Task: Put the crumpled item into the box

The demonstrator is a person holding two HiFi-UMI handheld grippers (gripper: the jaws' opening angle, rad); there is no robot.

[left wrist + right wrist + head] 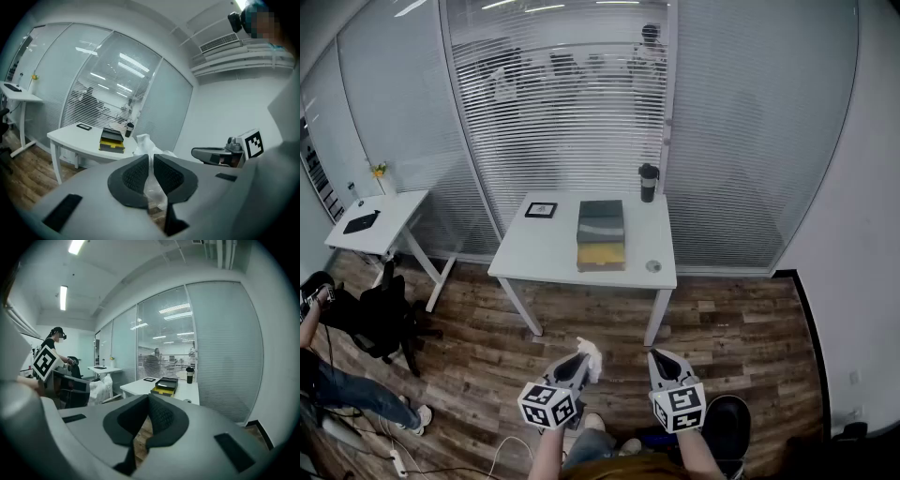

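Two grippers are in front of us, and only one carries anything. Our left gripper [151,158] has its fingers [133,176] pinching the crumpled item [144,144], a thin, white, plastic-looking wad. A strip of it runs down between the pads, and the rest bunches up just past the fingertips. Our right gripper [148,400] has its fingers pressed together on nothing; only wood floor shows beneath the point where they meet.

The box [601,234] lies well ahead of both sets of fingertips, on the white table [534,258]. It is dark, with a yellow part on the side nearer the fingers. Bare floor separates the fingertips from the table's near edge. Beyond the box, and a little to the right gripper's side, stands a dark cup [649,183]. Off to the left gripper's side of the box lies a small black-framed square [541,210].

We judge the task roughly a third done. The pick-up is complete, since the item is off any surface and firmly pinched. Everything after that remains: we have yet to close the gap to the table, bring the left fingertips over the box, and spread the fingers so the wad drops in. None of the item is in or near the box yet
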